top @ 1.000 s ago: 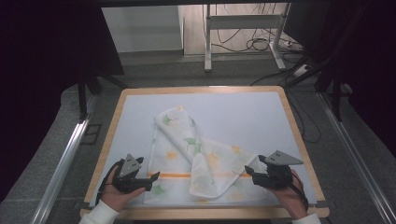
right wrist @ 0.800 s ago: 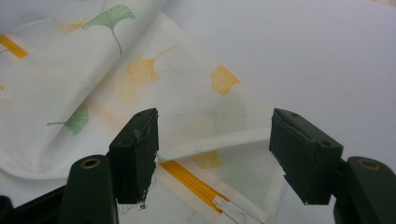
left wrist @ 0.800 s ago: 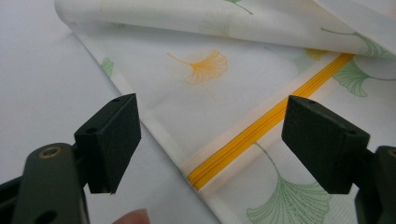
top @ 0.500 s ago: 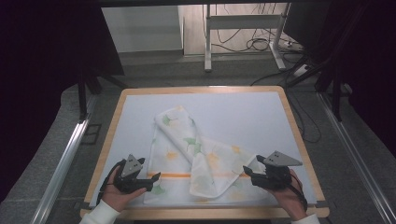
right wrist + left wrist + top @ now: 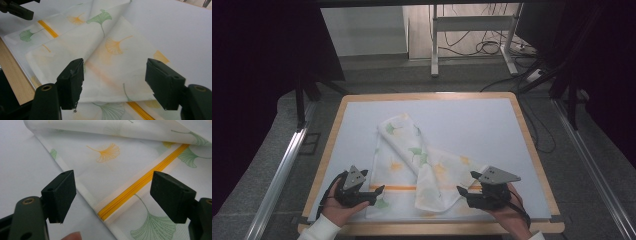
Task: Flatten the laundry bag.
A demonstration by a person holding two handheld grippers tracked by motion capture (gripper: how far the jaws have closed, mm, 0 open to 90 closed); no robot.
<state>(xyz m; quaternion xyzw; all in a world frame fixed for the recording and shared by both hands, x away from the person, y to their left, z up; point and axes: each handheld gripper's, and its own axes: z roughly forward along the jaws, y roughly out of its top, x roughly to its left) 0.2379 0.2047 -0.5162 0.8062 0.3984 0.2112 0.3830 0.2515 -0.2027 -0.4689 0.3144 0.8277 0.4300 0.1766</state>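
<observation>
We see the cloth [image 5: 414, 167], thin, limp and light, lying crumpled near the tabletop's [image 5: 492, 125] front edge. Left gripper [image 5: 379, 190] and right gripper [image 5: 462, 191] hover at it, jaws apart, empty. We judge the hemmed front corners best to pinch

Premises read as a lab or recording studio. A wood-edged table [image 5: 532, 145] with a white tabletop stands between black curtains [image 5: 257, 75]. Aluminium rails [image 5: 279, 172] flank its left and right edges. Loose cables [image 5: 484, 47] lie on the floor beyond its far edge.
</observation>
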